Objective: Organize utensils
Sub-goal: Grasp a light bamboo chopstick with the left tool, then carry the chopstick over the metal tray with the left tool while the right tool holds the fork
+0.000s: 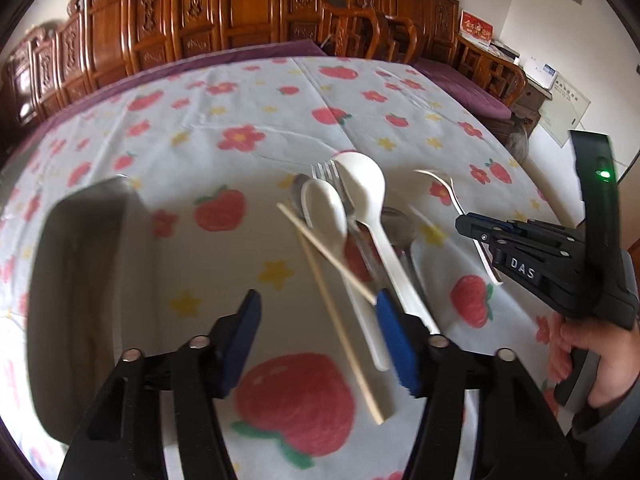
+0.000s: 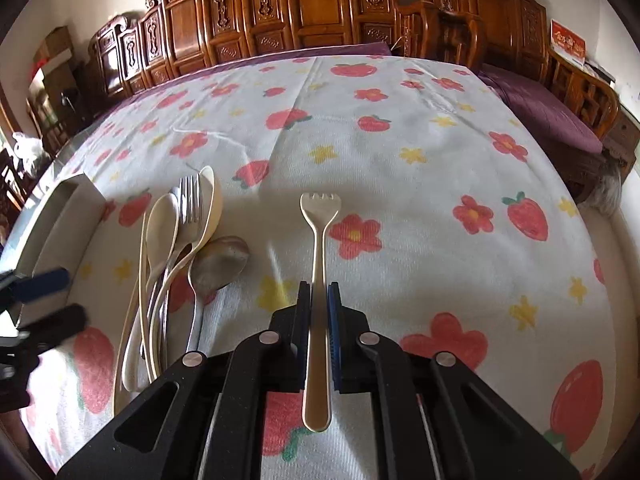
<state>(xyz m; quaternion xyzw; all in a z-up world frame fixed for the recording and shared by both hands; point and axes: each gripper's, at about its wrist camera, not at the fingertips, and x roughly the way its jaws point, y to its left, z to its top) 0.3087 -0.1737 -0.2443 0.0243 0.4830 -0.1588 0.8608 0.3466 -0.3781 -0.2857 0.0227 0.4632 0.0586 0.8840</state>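
Observation:
My right gripper (image 2: 319,292) is shut on the handle of a cream plastic spork (image 2: 318,240), tines pointing away; the spork also shows in the left wrist view (image 1: 452,196) ahead of that gripper (image 1: 466,228). A pile of utensils lies on the fruit-print tablecloth (image 2: 400,152): white spoons (image 1: 362,188), a metal fork (image 1: 332,178), a metal spoon (image 2: 218,266) and wooden chopsticks (image 1: 328,280). My left gripper (image 1: 316,312) is open and empty, low over the pile's handle ends; its right fingertip (image 1: 386,312) is beside the spoon handles.
A white rectangular tray (image 1: 80,264) sits at the table's left, also in the right wrist view (image 2: 52,224). Carved wooden chairs (image 1: 248,8) and a bench with a purple cushion (image 2: 552,116) ring the table's far side and right.

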